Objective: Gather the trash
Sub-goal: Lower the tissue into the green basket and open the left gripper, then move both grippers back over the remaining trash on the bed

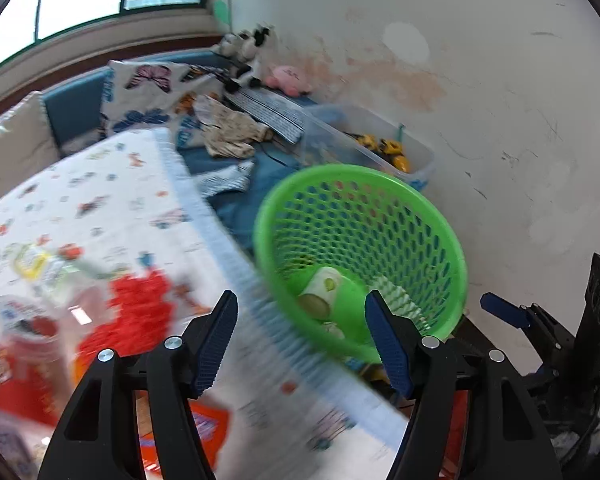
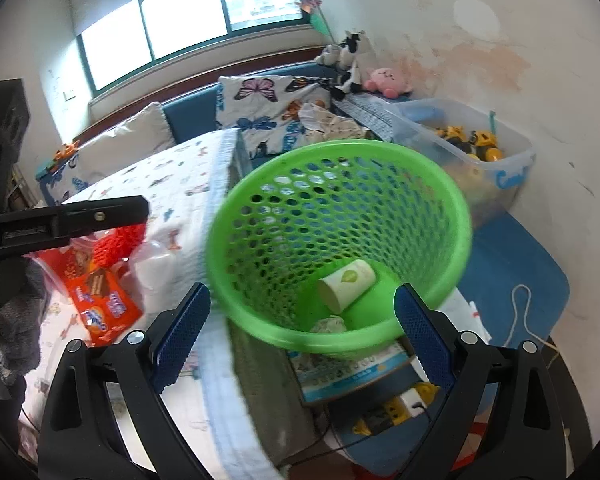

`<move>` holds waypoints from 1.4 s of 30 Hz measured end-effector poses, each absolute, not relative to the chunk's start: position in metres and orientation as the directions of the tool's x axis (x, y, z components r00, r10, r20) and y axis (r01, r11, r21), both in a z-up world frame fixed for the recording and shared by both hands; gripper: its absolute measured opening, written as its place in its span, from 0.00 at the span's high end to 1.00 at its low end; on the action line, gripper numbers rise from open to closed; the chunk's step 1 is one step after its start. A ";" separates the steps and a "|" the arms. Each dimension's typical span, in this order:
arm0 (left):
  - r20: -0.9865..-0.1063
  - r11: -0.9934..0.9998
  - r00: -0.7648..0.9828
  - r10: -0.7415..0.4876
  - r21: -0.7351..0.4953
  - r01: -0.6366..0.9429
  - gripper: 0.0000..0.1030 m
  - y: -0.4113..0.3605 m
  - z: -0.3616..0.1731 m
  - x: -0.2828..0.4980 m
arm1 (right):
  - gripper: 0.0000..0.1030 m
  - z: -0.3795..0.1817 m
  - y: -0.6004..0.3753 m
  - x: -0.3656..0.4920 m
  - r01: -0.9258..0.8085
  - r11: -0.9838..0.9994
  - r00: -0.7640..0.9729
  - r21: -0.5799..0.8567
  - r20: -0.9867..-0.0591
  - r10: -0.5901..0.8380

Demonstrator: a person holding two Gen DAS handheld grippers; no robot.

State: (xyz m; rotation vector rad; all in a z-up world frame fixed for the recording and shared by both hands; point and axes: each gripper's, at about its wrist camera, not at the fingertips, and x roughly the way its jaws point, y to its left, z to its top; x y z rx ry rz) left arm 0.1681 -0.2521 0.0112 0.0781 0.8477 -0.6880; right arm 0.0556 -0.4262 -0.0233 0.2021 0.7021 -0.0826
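Red and orange snack wrappers (image 2: 100, 300) lie on the counter (image 2: 172, 184), well to the left of the green basket (image 2: 340, 184), next to a crumpled clear bag (image 2: 152, 260). Left tongs (image 1: 302, 340) hover over the counter's edge just left of the basket, their 2 blue pads apart with nothing between them. The basket stands beside the counter, off its right edge; inside it a white paper cup (image 2: 346, 286) lies on its side on the bottom, with a crumpled scrap (image 2: 330, 325) just below it. Right tongs (image 2: 300, 340) point down at the basket's near rim, jaws spread wide and empty. To the right of the basket, a clear plastic bin (image 2: 496, 160) of yellow toy trucks sits against the wall.
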 end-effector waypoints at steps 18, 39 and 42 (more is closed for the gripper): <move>-0.674 0.928 0.652 -0.346 -0.145 0.343 0.33 -0.085 0.038 0.136 | 0.10 -0.018 -0.318 0.088 -0.086 0.981 0.744 0.173 -0.644 0.179; -0.677 0.978 0.706 -0.207 -0.164 0.129 0.26 0.034 0.025 0.111 | 0.06 -0.055 -0.232 0.132 -0.388 0.907 0.580 0.163 -0.721 0.378; -0.684 0.979 0.703 -0.197 -0.169 0.110 0.26 0.045 0.021 0.109 | 0.05 -0.060 -0.233 0.140 -0.409 0.896 0.554 0.175 -0.732 0.396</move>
